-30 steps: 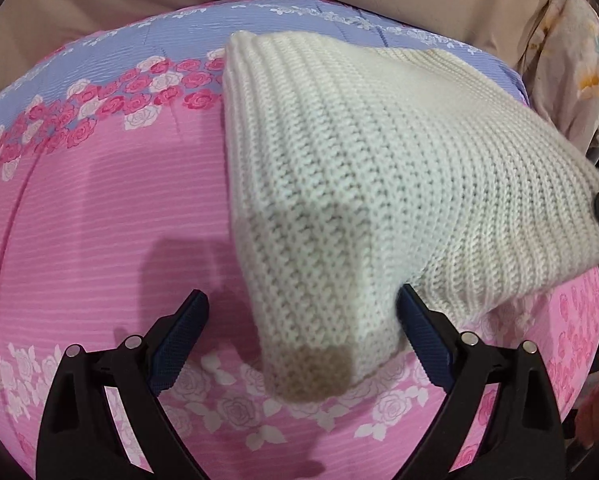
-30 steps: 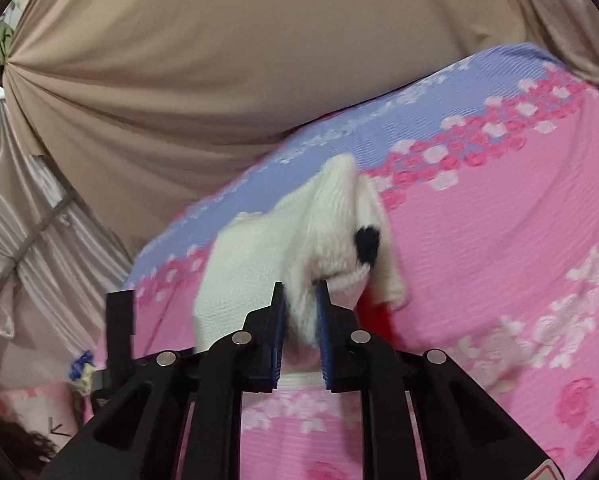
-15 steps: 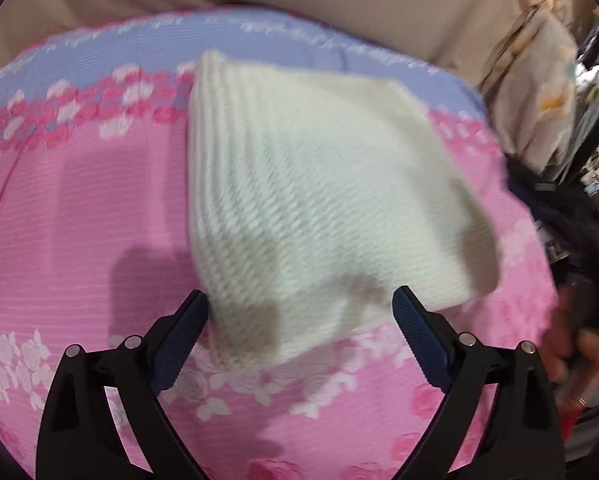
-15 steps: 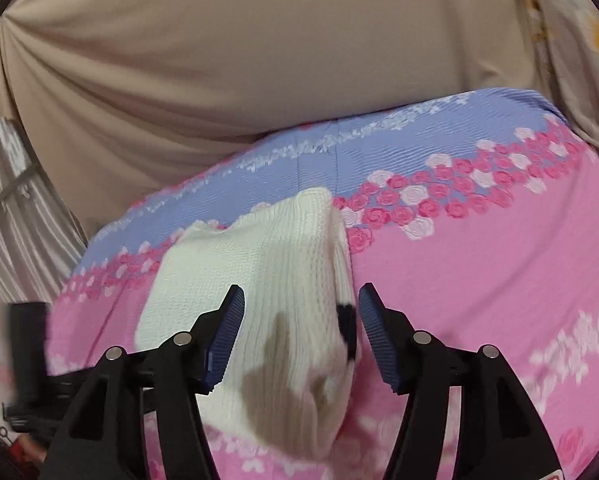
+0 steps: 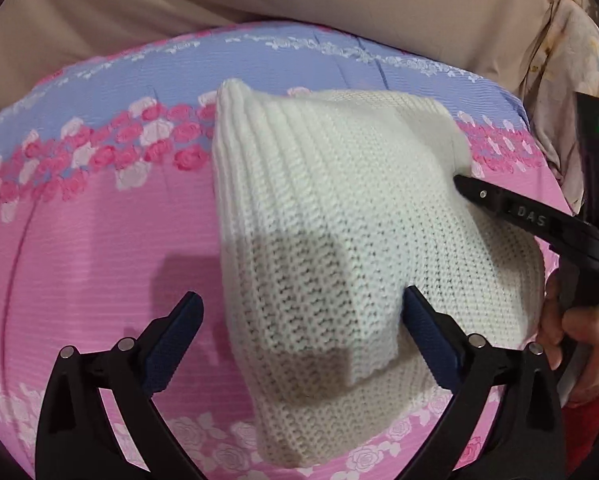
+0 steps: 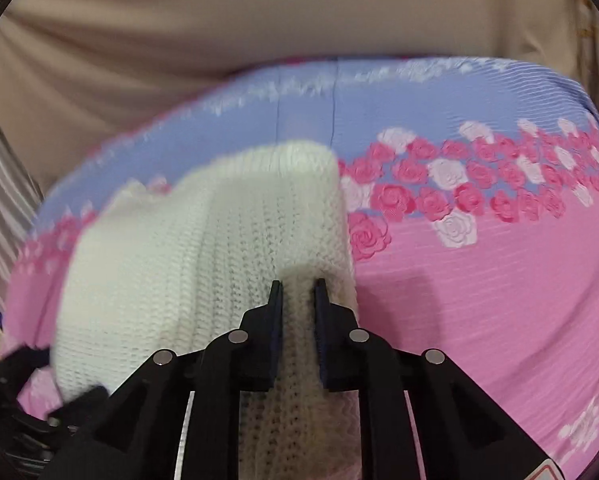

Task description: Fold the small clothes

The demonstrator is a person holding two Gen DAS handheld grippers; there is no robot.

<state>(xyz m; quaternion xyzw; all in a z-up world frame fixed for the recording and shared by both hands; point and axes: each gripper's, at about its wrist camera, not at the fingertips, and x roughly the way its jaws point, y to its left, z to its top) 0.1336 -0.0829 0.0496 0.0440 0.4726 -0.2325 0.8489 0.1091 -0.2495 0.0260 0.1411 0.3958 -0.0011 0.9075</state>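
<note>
1. The left wrist view shows the left gripper [image 5: 299, 320] with jaws spread wide; the folded white knit garment [image 5: 339, 220] lies between and ahead of its fingers on the pink floral sheet [image 5: 99, 248].
2. Only the right wrist view shows the right gripper [image 6: 297, 292] clamped on a knit fold.
3. Bare sheet lies open left of the left fingers and right of the right fingers.

both wrist views close above pink floral bedsheet [image 5: 79, 248], facing beige curtain [image 6: 259, 20], sharing white knit [image 5: 339, 220]
</note>
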